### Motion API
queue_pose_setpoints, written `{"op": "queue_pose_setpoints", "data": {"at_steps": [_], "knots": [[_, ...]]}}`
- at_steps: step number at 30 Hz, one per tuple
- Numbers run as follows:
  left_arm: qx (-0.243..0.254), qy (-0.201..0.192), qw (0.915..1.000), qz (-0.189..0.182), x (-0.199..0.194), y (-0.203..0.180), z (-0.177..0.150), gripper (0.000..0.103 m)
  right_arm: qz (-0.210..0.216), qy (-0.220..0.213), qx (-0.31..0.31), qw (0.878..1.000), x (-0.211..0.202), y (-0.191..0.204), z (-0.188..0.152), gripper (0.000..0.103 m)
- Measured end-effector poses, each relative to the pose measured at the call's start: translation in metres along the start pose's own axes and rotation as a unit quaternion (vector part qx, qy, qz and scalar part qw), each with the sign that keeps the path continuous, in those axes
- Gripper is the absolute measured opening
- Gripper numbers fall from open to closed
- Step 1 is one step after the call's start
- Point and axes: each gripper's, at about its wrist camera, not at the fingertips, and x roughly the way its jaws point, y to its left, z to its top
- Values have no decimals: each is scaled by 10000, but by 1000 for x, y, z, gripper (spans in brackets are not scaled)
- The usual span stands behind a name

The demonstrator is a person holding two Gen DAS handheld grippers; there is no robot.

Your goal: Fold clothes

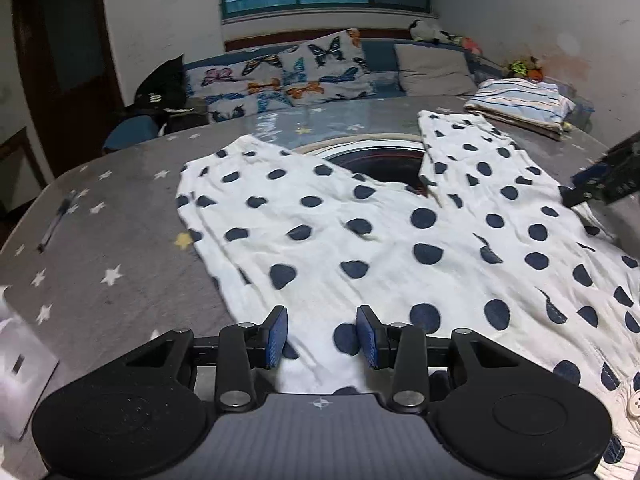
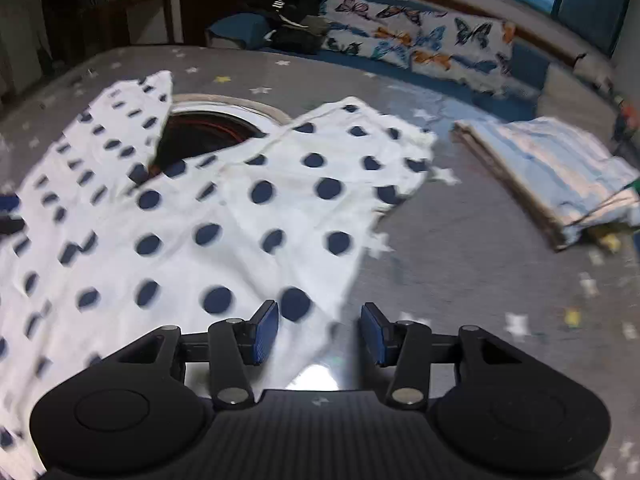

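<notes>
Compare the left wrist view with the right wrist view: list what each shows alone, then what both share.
Left wrist only: a pen on the star-print cloth, and a grey cushion.
Right wrist only: dark wooden furniture at the far left.
Both: the polka-dot garment, the folded striped pile, the butterfly pillows, and a black bag.

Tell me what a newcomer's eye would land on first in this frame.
The white garment with navy polka dots, spread flat across the grey star-print table cover, with both legs pointing away from the cameras. Between the legs a dark round opening in the table shows. Past the right-hand leg lies a folded striped pile, and both the left gripper and right gripper stand open at the near hem.
</notes>
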Motion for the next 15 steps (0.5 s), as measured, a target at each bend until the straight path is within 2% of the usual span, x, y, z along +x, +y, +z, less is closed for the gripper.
{"op": "queue_pose_setpoints", "data": {"at_steps": [5, 7, 15], "knots": [[69, -81, 9999, -137, -25, -12, -8, 42, 227, -251, -70, 9994, -30, 9, -14, 46], [156, -113, 9991, -381, -36, -23, -12, 42, 421, -330, -166, 9984, -42, 18, -21, 47], [340, -112, 9949, -945, -71, -56, -33, 46, 1213, -453, -431, 9906, -71, 64, -55, 48]]}}
